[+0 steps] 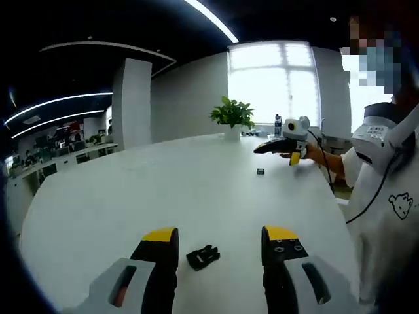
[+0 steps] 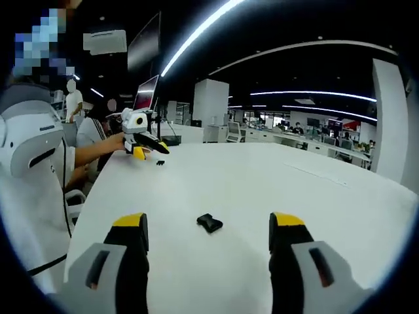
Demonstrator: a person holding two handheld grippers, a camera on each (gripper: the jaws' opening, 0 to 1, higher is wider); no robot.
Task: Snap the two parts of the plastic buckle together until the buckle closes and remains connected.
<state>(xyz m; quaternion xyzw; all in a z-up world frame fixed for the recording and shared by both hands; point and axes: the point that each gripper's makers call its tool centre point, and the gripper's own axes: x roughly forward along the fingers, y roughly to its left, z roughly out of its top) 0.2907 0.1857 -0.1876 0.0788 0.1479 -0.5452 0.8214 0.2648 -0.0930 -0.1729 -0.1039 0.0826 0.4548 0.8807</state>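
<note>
A black pronged buckle part (image 1: pixel 203 256) lies on the white table (image 1: pixel 163 190), just ahead of my left gripper (image 1: pixel 220 235) and between its yellow-tipped jaws, which stand open and hold nothing. The other buckle part (image 2: pixel 209 223), black and rounded, lies on the table between the jaws of my open right gripper (image 2: pixel 208 221). Each view catches the opposite side: the right gripper (image 1: pixel 288 147) with its small black part (image 1: pixel 260 171) below it, and the left gripper (image 2: pixel 141 145) with its part (image 2: pixel 160 163) beside it. The two parts lie far apart.
A potted plant (image 1: pixel 232 114) and a bottle (image 1: pixel 277 124) stand at the table's far edge by the window. The person's white-sleeved arm (image 1: pixel 327 160) reaches over the table edge. Monitors (image 2: pixel 145 95) and a seated person (image 2: pixel 88 134) are beyond the table's end.
</note>
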